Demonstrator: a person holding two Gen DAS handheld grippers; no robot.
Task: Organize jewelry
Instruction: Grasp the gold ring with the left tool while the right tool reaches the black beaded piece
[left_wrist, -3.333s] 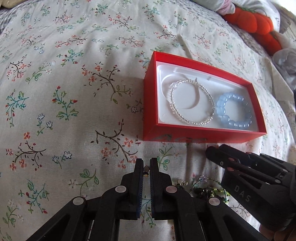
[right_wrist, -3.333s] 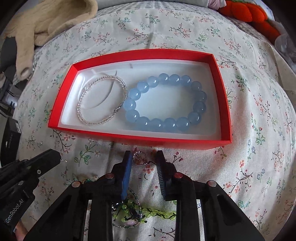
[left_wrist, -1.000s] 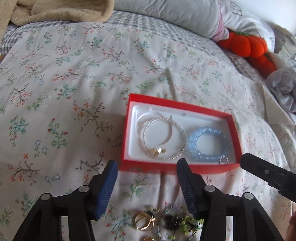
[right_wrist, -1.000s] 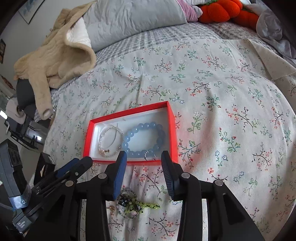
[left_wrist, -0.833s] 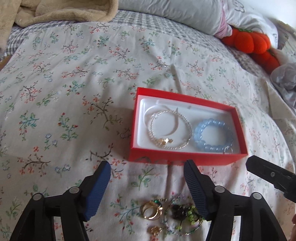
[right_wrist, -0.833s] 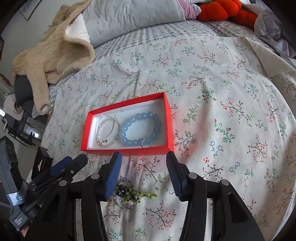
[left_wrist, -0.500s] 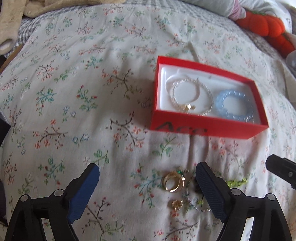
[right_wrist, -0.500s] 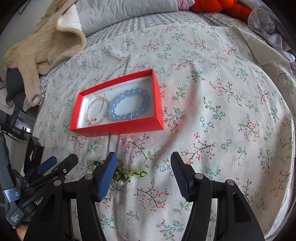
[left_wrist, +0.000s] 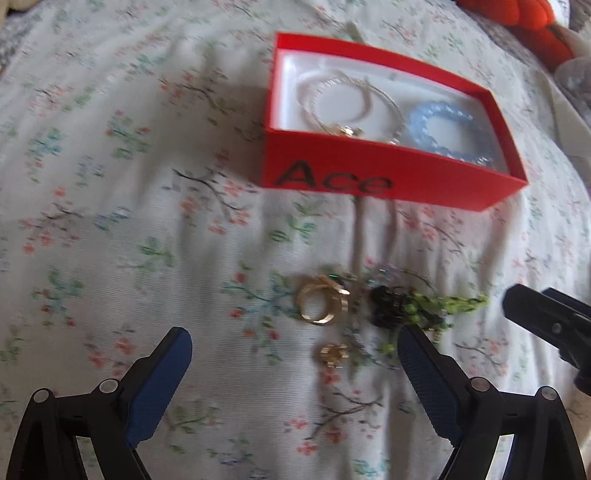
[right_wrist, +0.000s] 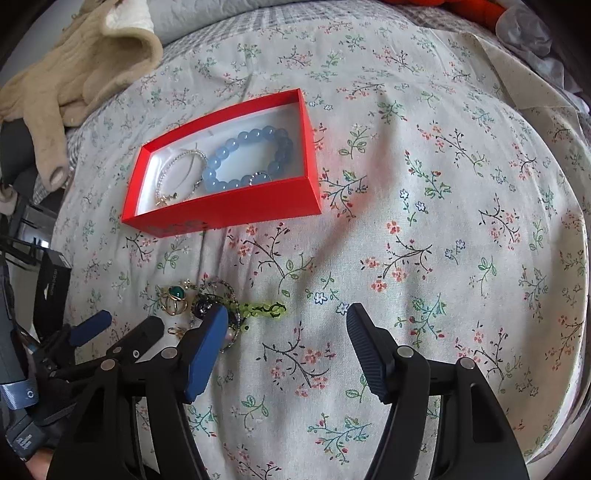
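One red cardboard box (right_wrist: 236, 206) with white lining, holding two bracelets: a thin silver beaded one (right_wrist: 177, 177) and a chunky pale-blue bead one (right_wrist: 247, 158). Nearer, loose on the floral bedspread (right_wrist: 424, 229): one gold ring (left_wrist: 321, 304), one small gold piece (left_wrist: 332, 354), one green-and-black beaded tangle (left_wrist: 417, 306). Left gripper (left_wrist: 293, 354) fingers opening, nothing between; right gripper (right_wrist: 284, 325) likewise. One beige garment (right_wrist: 70, 74) behind.

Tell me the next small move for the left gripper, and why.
Probably lower the left gripper onto the gold ring. Its fingers are opening with nothing between them, the ring lies on the bedspread just ahead, outside the red box, which already holds two bracelets.
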